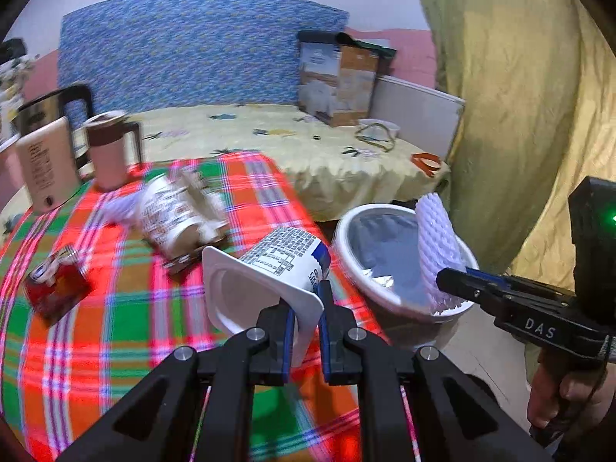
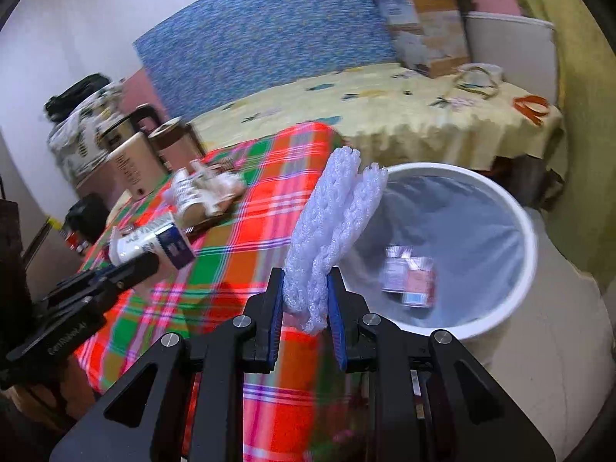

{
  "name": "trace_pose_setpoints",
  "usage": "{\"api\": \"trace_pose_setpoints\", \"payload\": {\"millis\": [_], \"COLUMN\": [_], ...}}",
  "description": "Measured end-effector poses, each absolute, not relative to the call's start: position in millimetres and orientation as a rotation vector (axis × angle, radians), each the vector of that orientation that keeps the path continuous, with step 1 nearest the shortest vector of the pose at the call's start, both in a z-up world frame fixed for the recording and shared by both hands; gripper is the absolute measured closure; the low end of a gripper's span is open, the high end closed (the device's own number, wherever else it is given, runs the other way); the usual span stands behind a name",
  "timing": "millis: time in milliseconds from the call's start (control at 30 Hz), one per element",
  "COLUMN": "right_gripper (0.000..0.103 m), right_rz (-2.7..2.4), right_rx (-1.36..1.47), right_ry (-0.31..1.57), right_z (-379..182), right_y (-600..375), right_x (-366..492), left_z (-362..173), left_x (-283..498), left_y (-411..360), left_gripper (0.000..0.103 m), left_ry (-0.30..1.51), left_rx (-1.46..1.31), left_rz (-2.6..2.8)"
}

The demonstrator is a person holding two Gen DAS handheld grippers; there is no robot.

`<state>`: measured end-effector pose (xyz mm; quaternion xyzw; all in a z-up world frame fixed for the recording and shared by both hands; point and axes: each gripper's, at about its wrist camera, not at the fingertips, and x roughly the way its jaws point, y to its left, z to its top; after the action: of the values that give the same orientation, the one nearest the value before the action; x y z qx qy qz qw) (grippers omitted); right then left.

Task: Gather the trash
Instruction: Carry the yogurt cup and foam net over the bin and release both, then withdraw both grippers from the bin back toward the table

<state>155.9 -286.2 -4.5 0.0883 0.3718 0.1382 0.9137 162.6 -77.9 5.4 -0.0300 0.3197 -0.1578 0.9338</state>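
My left gripper (image 1: 306, 310) is shut on the rim of a white yoghurt cup (image 1: 265, 273), held on its side over the plaid table's right edge; from the right wrist view the same cup (image 2: 150, 244) shows at the left gripper (image 2: 148, 263). My right gripper (image 2: 306, 292) is shut on a white foam net sleeve (image 2: 333, 227), which stands up at the near rim of the white bin (image 2: 527, 231). In the left wrist view the right gripper (image 1: 446, 279) holds the foam net (image 1: 437, 242) over the bin (image 1: 348, 223). Packets (image 2: 410, 275) lie in the bin.
On the plaid cloth (image 1: 115, 308) lie a crushed paper cup (image 1: 177, 215) and a red packet (image 1: 54, 285). A kettle (image 1: 46, 154) and a brown mug (image 1: 109, 150) stand at the far left. A bed (image 1: 288, 142) with a carton (image 1: 338, 81) lies behind; a curtain (image 1: 512, 115) hangs at right.
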Motion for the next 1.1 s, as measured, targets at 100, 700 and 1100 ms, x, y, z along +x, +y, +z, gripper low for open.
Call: {"api": "trace_pose_setpoints", "payload": {"millis": [100, 700, 1100], "right_gripper": [0.079, 0.078, 0.067], "right_rz": [0.240, 0.117, 0.085], "right_rx": [0.200, 0.205, 0.196], "right_ry": [0.767, 0.842, 0.859], "right_z": [-7.0, -29.7, -35.5], "right_y": [-304.3, -348.8, -359.7], "right_x": [157.4, 182.2, 188.0], "left_z": [7.2, -10.0, -20.2], "left_x": [172.1, 222.9, 241.7], "left_y": [-100.7, -188.1, -204.1], "left_gripper": [0.091, 0.091, 0.064], "left_ry": [0.651, 0.721, 0.747], "left_rx": [-0.041, 0.030, 0.023], "left_rz": [-0.364, -0.540, -0.580]}}
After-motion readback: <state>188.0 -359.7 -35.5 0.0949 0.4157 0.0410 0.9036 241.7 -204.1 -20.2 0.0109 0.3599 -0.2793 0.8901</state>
